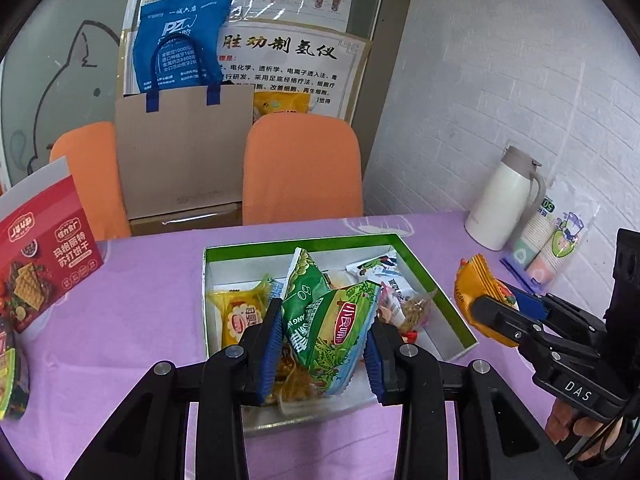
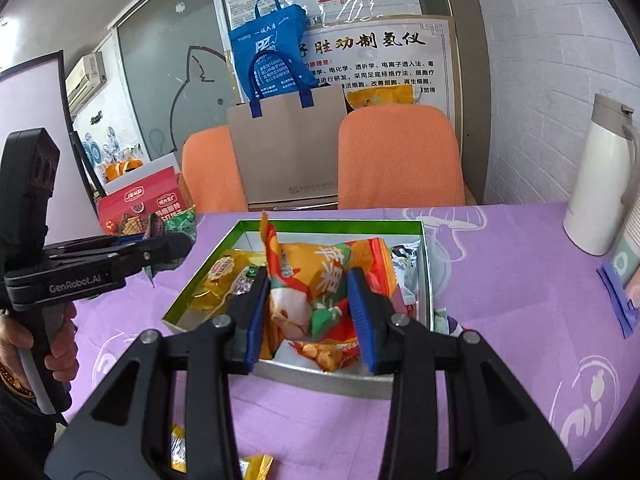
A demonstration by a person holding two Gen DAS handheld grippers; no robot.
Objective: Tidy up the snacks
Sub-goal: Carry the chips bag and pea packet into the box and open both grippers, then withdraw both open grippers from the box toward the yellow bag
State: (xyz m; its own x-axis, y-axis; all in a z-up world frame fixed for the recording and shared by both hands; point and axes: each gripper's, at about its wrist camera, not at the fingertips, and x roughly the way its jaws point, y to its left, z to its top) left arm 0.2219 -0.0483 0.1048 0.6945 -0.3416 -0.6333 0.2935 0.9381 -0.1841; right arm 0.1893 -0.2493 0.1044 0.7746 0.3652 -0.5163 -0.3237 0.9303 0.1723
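Snacks first: the green snack packet (image 1: 326, 332) is pinched between the blue pads of the left gripper (image 1: 324, 350), so those jaws are clamped right onto it. It hangs tilted, long axis running from upper left down to lower right, its crimped bottom edge nearest the camera and its top end up over the box. Over on the other side, the right gripper (image 2: 308, 316) is squeezing an orange snack packet (image 2: 320, 292) the same way, pads pressed into both sides; that one stands more or less on end, with a twisted top corner poking up and the bottom dangling toward the camera. Both packets sit up above the green-rimmed box (image 1: 432, 276), which is on the purple tablecloth (image 1: 140, 300) and still has a yellow packet and a bunch of other wrappers lying in it. Both grippers angle down toward the box from the near side. In the left view you can see the right gripper coming in from the right edge, a hand (image 1: 576, 424) wrapped round its handle, with the orange packet sticking out of its tip. A red cracker box (image 1: 40, 256) stands at the far left of the table, a white thermos jug (image 1: 500, 200) and a pack of paper cups (image 1: 552, 248) are at the far right, and two orange chairs (image 1: 300, 168) are behind.
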